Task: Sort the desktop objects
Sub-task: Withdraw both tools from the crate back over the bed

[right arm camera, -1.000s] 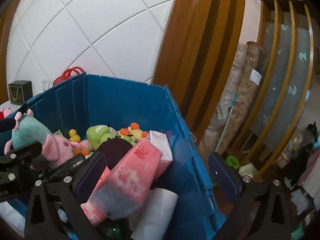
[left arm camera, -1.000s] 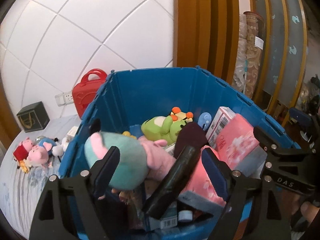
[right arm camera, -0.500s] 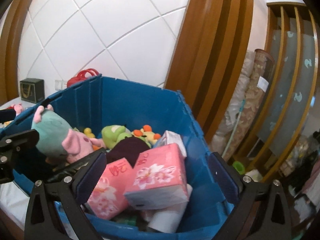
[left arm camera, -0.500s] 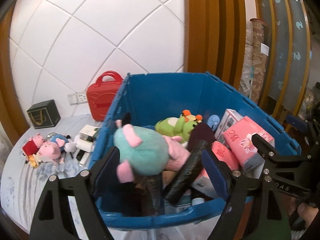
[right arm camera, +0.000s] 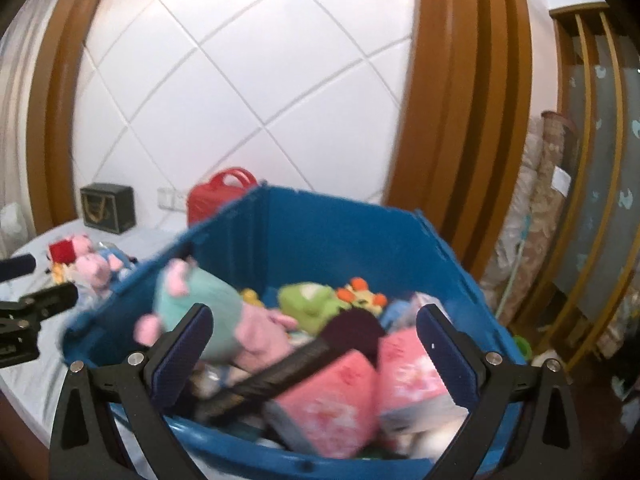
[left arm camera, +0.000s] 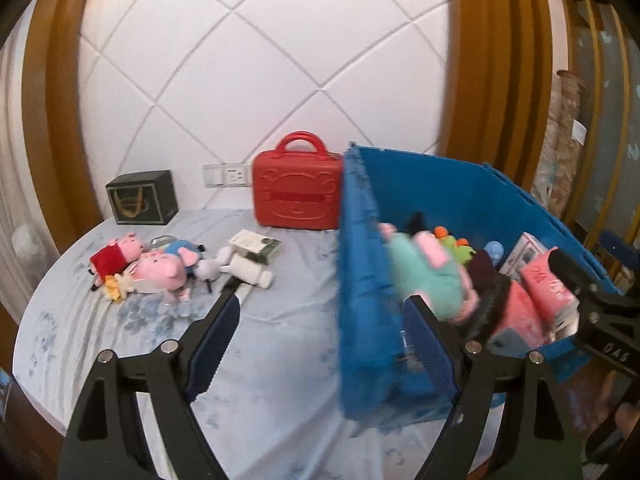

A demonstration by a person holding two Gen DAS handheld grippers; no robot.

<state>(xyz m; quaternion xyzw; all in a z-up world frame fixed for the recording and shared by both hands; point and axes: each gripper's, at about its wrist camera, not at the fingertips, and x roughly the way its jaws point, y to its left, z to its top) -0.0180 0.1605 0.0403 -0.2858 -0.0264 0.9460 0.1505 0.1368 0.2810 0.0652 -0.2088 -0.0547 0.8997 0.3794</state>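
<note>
A blue plastic crate [left arm camera: 368, 280] stands on the table's right side, also in the right wrist view [right arm camera: 320, 236]. It holds a teal-and-pink plush pig [left arm camera: 424, 272] [right arm camera: 200, 304], a green frog plush [right arm camera: 308, 300], pink tissue packs [right arm camera: 332, 400] and a black folded umbrella [right arm camera: 280, 376]. My left gripper [left arm camera: 324, 344] is open and empty, over the table at the crate's left wall. My right gripper [right arm camera: 312, 348] is open and empty, above the crate's near rim. Several plush pigs [left arm camera: 160, 272] and white bottles [left arm camera: 248, 272] lie on the cloth at the left.
A red toy suitcase [left arm camera: 298, 192] and a dark green box [left arm camera: 142, 202] stand against the white padded wall. The round table [left arm camera: 260, 340] has a pale blue floral cloth. Rolled fabrics [right arm camera: 532, 208] and wooden shelving stand to the right, beyond the table.
Both grippers have pulled back from the crate. The left one has swung left, so the table and its plush toys now fill its view. The plush pig stays in the crate.
</note>
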